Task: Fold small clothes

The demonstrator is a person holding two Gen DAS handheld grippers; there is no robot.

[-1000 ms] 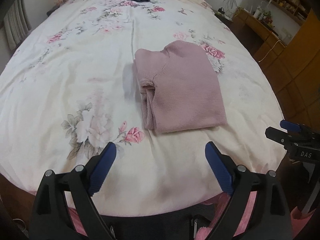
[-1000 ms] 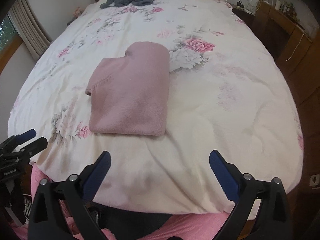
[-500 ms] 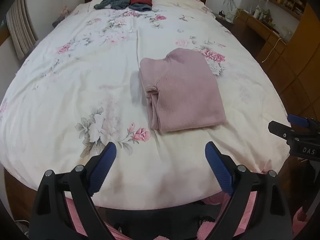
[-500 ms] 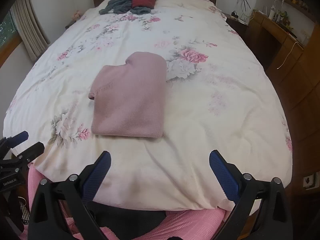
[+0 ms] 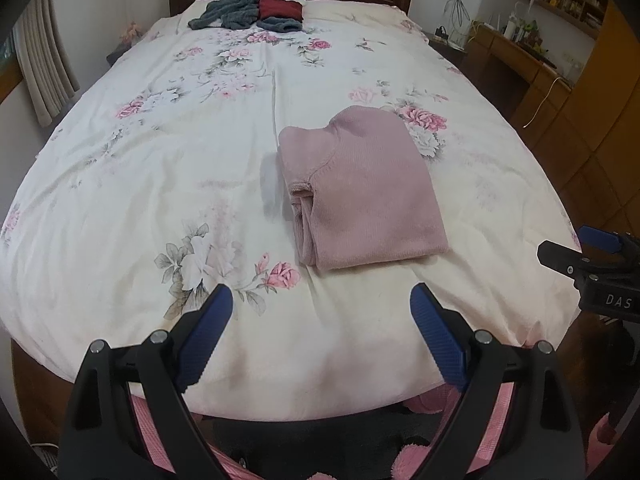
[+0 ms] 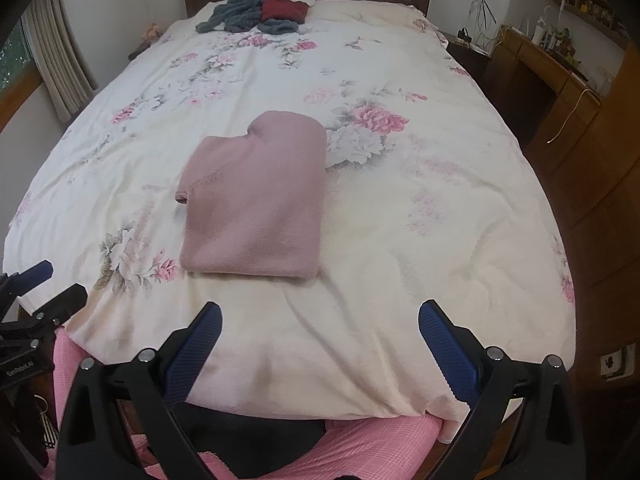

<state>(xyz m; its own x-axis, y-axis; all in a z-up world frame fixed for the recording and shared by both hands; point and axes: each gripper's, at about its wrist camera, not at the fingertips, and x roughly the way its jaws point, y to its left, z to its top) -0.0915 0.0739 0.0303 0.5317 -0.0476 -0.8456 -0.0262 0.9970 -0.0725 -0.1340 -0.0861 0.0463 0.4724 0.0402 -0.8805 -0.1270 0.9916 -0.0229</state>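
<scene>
A bed (image 5: pixel 120 184) (image 6: pixel 420 240) covered in a flower-printed quilt fills both views, with a wooden desk (image 5: pixel 516 60) (image 6: pixel 548 76) along the wall to its right. A folded pink sweater (image 5: pixel 360 188) (image 6: pixel 256 196) lies flat near the middle of the bed, toward its foot. A heap of grey and red clothes (image 5: pixel 252 10) (image 6: pixel 258 10) sits by the headboard, well apart from the sweater. The left gripper (image 5: pixel 320 336) (image 6: pixel 44 288) and right gripper (image 6: pixel 320 344) (image 5: pixel 592 248) hang at the foot of the bed, jaws spread wide, grasping nothing.
</scene>
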